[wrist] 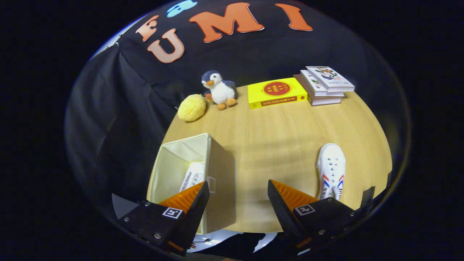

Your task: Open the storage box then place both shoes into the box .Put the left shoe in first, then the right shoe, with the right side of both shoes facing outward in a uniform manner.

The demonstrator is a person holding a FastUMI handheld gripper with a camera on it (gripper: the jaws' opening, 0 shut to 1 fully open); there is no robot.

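Note:
A cream fabric storage box stands open-topped at the table's near left corner. One white shoe lies inside it, partly hidden behind my left finger. A second white shoe with red and blue side stripes rests on the table to the right, its toe pointing away, just beyond my right finger. My gripper hovers above the table's near edge, open, with nothing between the fingers. The left finger overlaps the box's near right corner; the right finger sits beside the second shoe's heel.
On the wooden table, along the far edge, sit a yellow ball-shaped plush, a penguin plush, a yellow book and a stack of books. The black cloth wall hangs behind and to the left.

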